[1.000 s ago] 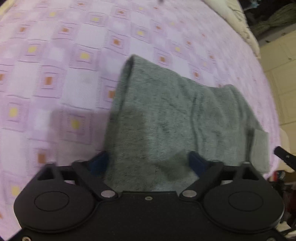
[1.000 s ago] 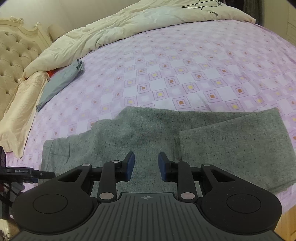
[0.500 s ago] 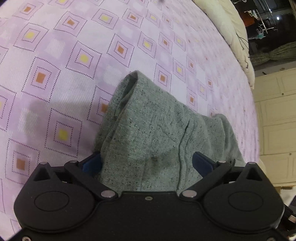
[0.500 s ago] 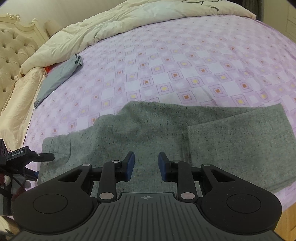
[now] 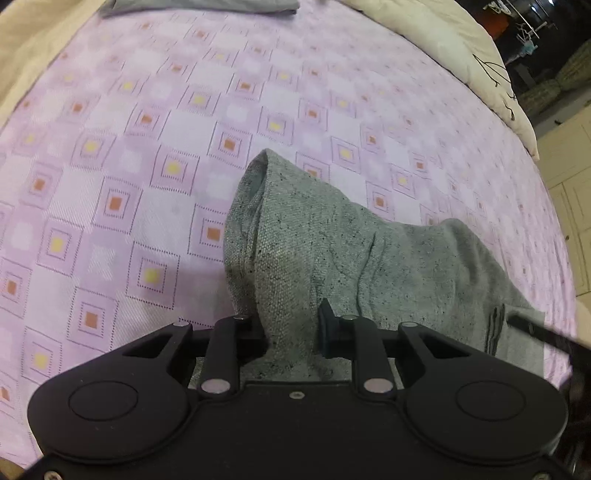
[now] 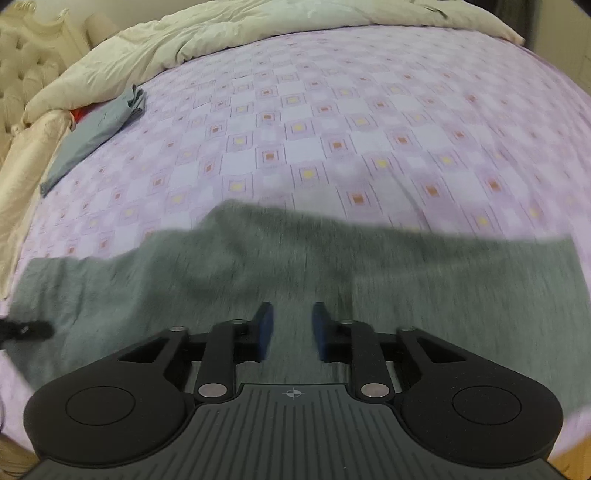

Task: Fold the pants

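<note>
Angling steeply down toward the bed, my left tool (image 5: 293, 328) has its jaws closing on a bunched fold of the grey pants (image 5: 332, 251), and the pads now pinch the cloth, which rises in a tented ridge ahead of the fingers. A second ago those jaws stood wide apart with the fabric lying loose between them; since then they have drawn in and the fold has lifted a little off the sheet. My right tool (image 6: 291, 330) also points down, over the middle of the pants (image 6: 406, 280), which lie spread across the near edge of the bed in that view; its jaws are closing too, narrower than before, with a gap left between the blue pads (image 6: 266, 325) and cloth only beneath them, not gripped. That view is motion-blurred and the pants fill more of it than they did earlier. Under everything is a lilac bedsheet (image 6: 332, 122) printed with small yellow and orange squares. A cream duvet (image 6: 229, 33) is heaped along the far side, a folded blue-grey garment (image 6: 96, 136) lies near it, and a tufted cream headboard (image 6: 26, 62) stands at the left.
</note>
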Tool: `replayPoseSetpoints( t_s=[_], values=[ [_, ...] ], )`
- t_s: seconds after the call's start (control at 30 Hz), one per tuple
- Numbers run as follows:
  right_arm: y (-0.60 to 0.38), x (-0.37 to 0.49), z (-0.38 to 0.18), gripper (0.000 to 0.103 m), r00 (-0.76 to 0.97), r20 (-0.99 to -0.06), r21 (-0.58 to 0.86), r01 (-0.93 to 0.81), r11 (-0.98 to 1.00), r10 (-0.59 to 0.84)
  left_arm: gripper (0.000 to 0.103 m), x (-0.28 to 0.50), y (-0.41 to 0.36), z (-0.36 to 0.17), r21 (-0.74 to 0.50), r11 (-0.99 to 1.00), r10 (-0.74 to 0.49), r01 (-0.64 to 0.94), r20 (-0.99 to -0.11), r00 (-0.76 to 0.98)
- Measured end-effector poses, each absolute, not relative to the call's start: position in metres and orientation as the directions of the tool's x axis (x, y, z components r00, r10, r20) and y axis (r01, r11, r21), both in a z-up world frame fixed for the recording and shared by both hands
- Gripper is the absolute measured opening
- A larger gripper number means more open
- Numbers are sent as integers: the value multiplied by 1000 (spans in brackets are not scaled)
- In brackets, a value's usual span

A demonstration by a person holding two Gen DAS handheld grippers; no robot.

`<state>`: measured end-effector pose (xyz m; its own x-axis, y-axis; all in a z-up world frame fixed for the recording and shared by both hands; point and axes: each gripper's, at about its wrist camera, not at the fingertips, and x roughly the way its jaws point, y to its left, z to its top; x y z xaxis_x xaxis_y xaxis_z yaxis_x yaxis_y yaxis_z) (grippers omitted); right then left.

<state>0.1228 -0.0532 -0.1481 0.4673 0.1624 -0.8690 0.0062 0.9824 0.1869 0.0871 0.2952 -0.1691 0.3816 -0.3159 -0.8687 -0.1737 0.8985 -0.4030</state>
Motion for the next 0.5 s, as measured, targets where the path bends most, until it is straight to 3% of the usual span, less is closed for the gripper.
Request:
replayPoseSetpoints(
  t_s=[0.23,0.5],
  values=[
    [-48,197,-199,11,373,-924,98,23,995,83,29,83,292,-171,-396,893,-285,-214,-865,414],
    [-47,166,-171,12,448,-882,133,-60,989,146,28,76,289,-155,-386,900,-265,-204,-854,449]
  ],
)
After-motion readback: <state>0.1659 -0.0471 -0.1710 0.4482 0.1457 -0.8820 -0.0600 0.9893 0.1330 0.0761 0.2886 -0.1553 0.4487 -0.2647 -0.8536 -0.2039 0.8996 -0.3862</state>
